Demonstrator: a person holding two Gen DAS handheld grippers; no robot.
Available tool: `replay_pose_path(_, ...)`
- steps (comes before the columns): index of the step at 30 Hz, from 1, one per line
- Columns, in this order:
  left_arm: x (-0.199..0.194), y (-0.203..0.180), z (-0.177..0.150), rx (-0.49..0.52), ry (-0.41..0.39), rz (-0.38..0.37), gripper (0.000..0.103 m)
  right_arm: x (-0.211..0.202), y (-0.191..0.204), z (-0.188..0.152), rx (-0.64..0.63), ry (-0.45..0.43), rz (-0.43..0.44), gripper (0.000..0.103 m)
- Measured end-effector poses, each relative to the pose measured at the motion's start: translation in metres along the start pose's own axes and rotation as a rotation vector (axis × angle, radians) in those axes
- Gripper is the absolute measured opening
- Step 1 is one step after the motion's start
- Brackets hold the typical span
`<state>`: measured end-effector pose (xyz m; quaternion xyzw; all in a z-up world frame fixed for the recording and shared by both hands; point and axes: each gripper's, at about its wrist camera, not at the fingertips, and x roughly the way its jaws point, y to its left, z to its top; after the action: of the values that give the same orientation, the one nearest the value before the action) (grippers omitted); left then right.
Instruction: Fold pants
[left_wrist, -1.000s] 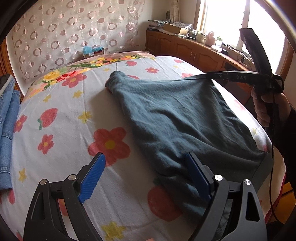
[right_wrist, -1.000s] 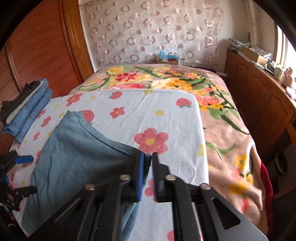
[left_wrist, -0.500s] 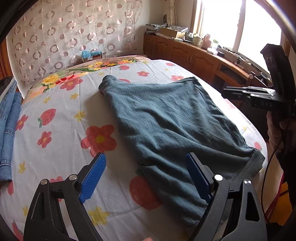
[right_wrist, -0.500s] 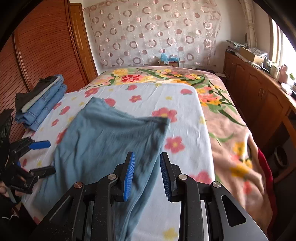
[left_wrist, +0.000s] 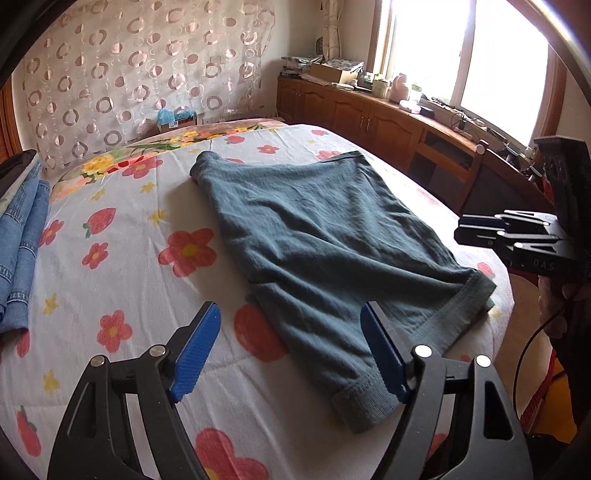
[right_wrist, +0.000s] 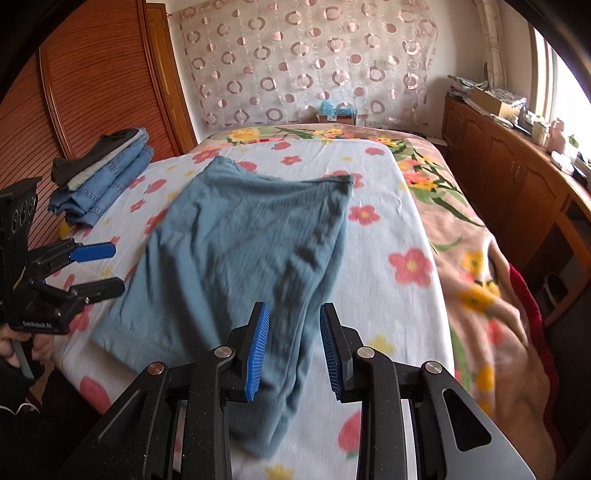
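The teal pants (left_wrist: 325, 236) lie folded and flat on the flowered bed sheet (left_wrist: 122, 258), their ribbed hems at the near edge. My left gripper (left_wrist: 290, 310) hovers over the near left hem; its jaws stand wide apart and are closing, with nothing pressed between them. The right wrist view shows the same pants (right_wrist: 240, 240) running away from my right gripper (right_wrist: 293, 308). That gripper is open by a narrow gap above the near right fold and grips nothing. Each gripper shows in the other's view: the right gripper (left_wrist: 461, 234) and the left gripper (right_wrist: 110, 269).
A stack of folded jeans (right_wrist: 107, 177) sits at the bed's far left, beside a wooden wardrobe (right_wrist: 92, 92). A peach floral blanket (right_wrist: 480, 258) covers the bed's right side. Low wooden cabinets (left_wrist: 369, 114) run under the window.
My right gripper let go of the pants' edge and drew back toward the near side. The pants now lie flat, folded over. My left gripper also backed away and its jaws narrowed a little.
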<state>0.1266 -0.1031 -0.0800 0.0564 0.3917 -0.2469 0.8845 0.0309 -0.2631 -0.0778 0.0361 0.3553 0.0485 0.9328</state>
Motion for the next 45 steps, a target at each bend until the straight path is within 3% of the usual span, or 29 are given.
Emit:
replay_pose_path(6, -0.011, -0.007, -0.009, 0.017, -0.007, -0.007, 0.078, -0.019, 0.005, -0.017, 0.026, -0.012, 0.021, 0.030)
replay_pose_path(21, -0.009, -0.014, -0.040, 0.007, 0.047, -0.049, 0.063, -0.025, 0.010, -0.041, 0.087, 0.048, 0.013, 0.030)
replay_pose_path(22, -0.009, -0.014, -0.041, 0.007, 0.049, -0.051, 0.063, -0.024, 0.011, -0.041, 0.088, 0.047, 0.013, 0.029)
replay_pose_path(23, -0.008, -0.015, -0.042, 0.007, 0.050, -0.051, 0.063, -0.024, 0.012, -0.041, 0.086, 0.045, 0.015, 0.018)
replay_pose_path(26, -0.008, -0.015, -0.043, 0.008, 0.051, -0.051, 0.063, -0.027, 0.015, -0.041, 0.069, 0.025, 0.011, 0.009)
replay_pose_path(29, -0.008, -0.016, -0.043, 0.008, 0.048, -0.051, 0.063, -0.037, 0.017, -0.043, 0.063, -0.016, -0.002, 0.007)
replay_pose_path(37, -0.022, -0.020, -0.041, -0.004, -0.009, -0.058, 0.057, -0.035, 0.017, -0.058, 0.066, 0.026, 0.004, 0.007)
replay_pose_path(41, -0.016, -0.023, -0.043, 0.007, 0.014, -0.075, 0.048, -0.033, 0.015, -0.056, 0.080, 0.024, 0.005, 0.007)
replay_pose_path(45, -0.009, -0.026, -0.046, 0.007, 0.044, -0.086, 0.048, -0.036, 0.015, -0.054, 0.084, 0.002, -0.009, 0.007)
